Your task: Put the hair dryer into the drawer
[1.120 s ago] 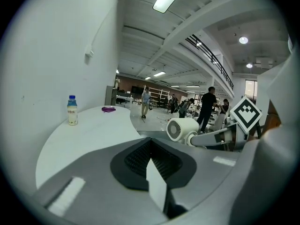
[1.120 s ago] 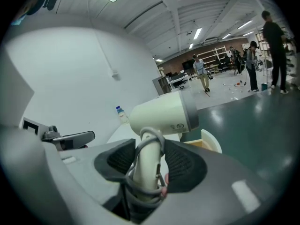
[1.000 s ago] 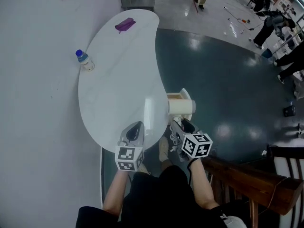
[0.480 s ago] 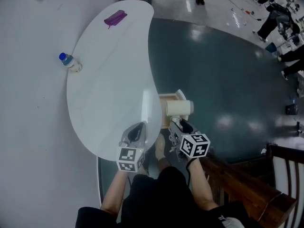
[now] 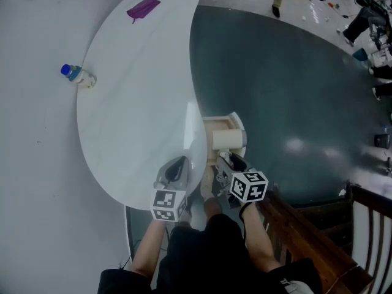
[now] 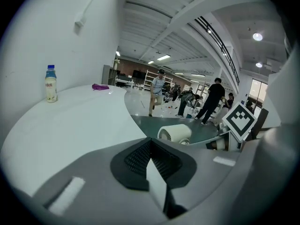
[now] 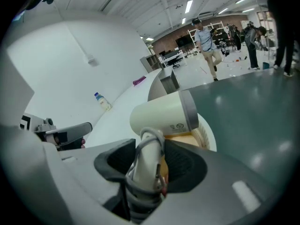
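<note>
The right gripper's fingers (image 7: 183,164) are clenched on the handle of the hair dryer (image 7: 161,116), one dark pad on each side. A grey cord (image 7: 151,139) is wound round that handle between them. The right gripper (image 5: 226,163) tilts downward just off the table's near right edge. The dryer's cream barrel lies crosswise beyond its tips, right over the open drawer (image 5: 215,125). That drawer juts out from the same right edge of the table (image 5: 135,103), wooden inside and a curved white front. Whether the dryer already touches the drawer's inside, I can't tell from here.

The left gripper's fingers (image 6: 136,157) are pressed together with nothing between them. The left gripper (image 5: 176,171) hangs over the table's near edge, just beside the right one and also pointing downward.

Out on the white, kidney-shaped table, a small bottle (image 5: 76,75) with a blue cap stands upright at the far left edge. A purple thing (image 5: 143,8) lies flat at the table's far end, well apart from the bottle. Dark green floor (image 5: 294,84) spreads away from the table's right side, and several people (image 6: 157,90) stand or walk well beyond the table's far end.
</note>
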